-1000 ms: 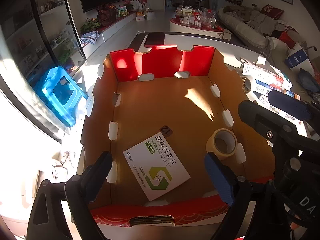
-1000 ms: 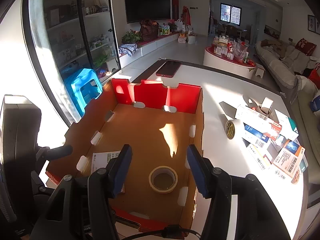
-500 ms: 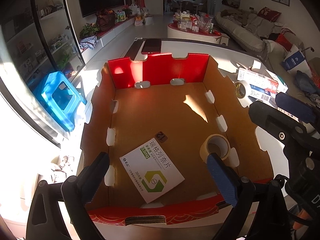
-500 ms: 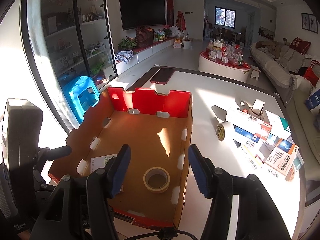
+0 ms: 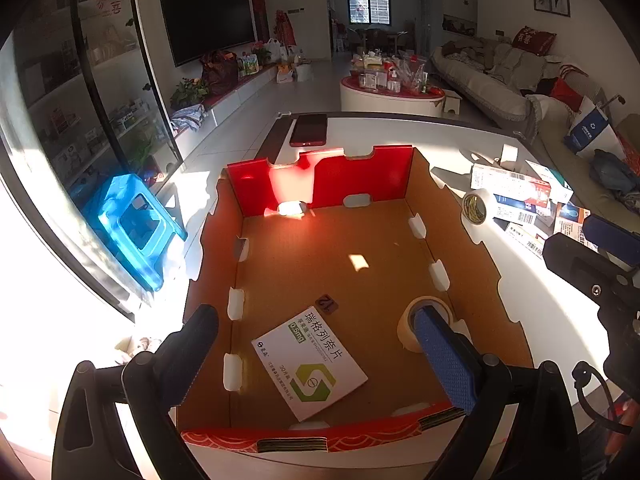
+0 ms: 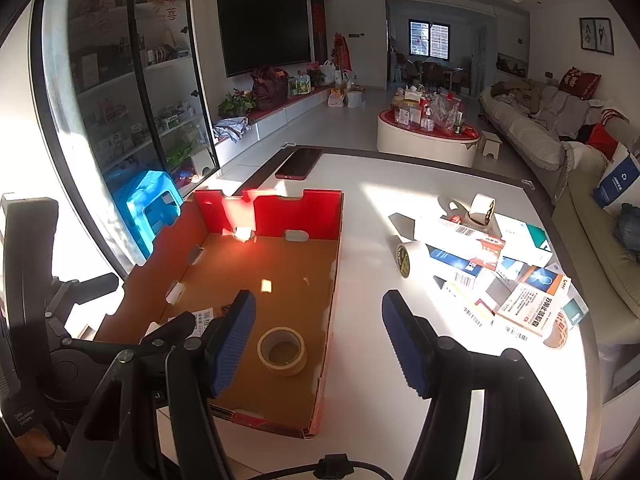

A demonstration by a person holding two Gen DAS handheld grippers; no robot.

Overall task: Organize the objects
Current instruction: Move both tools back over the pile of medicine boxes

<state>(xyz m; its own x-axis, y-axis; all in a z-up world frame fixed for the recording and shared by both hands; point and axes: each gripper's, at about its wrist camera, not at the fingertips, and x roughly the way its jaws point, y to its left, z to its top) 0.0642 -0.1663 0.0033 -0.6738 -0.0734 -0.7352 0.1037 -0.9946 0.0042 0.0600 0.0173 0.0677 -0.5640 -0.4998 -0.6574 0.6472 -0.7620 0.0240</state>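
An open cardboard box (image 5: 472, 240) (image 6: 332, 292) with a red back wall stands on the white table. Inside lie a white medicine packet (image 5: 310, 362) with a green logo and a beige tape roll (image 5: 412, 320) (image 6: 282, 350). My left gripper (image 5: 320, 350) hovers open over the box's near end, with nothing between its fingers. My right gripper (image 6: 320, 340) hangs above the box's right wall; its jaws are opening and hold nothing. A heap of medicine boxes (image 6: 500, 276) and a second tape roll (image 6: 406, 258) lie on the table to the right.
A dark red phone (image 6: 299, 164) lies at the table's far edge behind the box. Another tape roll on a dispenser (image 6: 482, 208) stands by the heap. A blue plastic stool (image 5: 136, 228) sits on the floor to the left, beside a glass cabinet.
Both grippers have risen and drawn back from the box. The right gripper has slid to the right, towards the box's right wall, and its jaws stand wider.
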